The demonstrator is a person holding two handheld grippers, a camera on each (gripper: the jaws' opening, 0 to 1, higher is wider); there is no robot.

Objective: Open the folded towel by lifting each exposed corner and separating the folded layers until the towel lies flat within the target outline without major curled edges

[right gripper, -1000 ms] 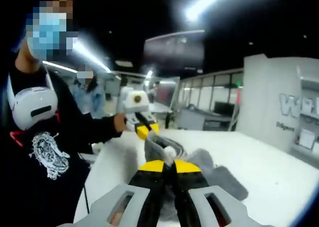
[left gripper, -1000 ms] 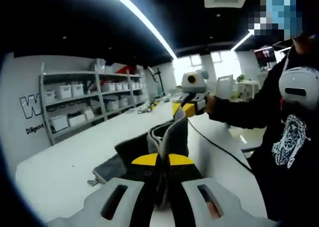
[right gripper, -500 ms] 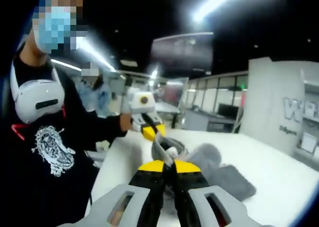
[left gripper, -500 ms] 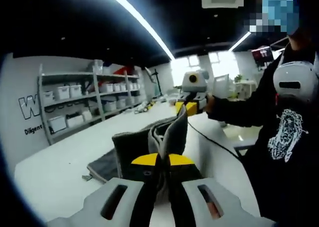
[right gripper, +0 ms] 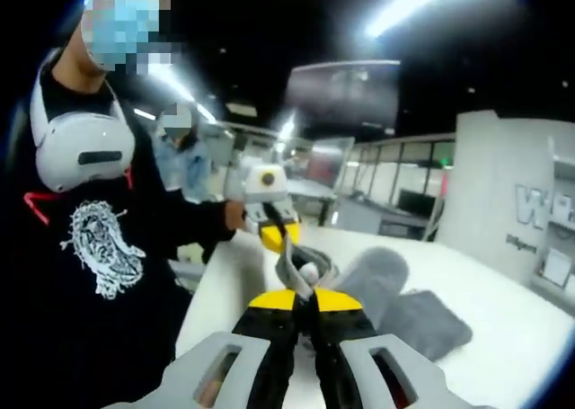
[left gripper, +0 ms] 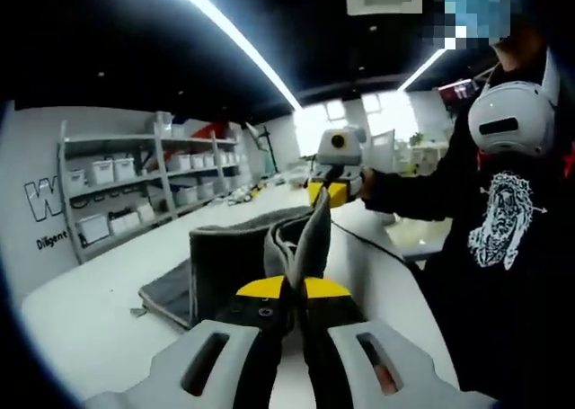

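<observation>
One grey towel [left gripper: 235, 258], two grippers on it. Your left gripper [left gripper: 293, 288] is clamped on a towel edge right at its yellow tips; the cloth rises ahead of the jaws and stretches to your right gripper [left gripper: 331, 193], which pinches the far end. From the right gripper view, the right gripper [right gripper: 302, 299] is closed on a bunched fold, with the left gripper [right gripper: 278, 237] just beyond it gripping the same towel. The rest of the towel hangs down onto the white bench [left gripper: 99, 301], one part still lying there.
</observation>
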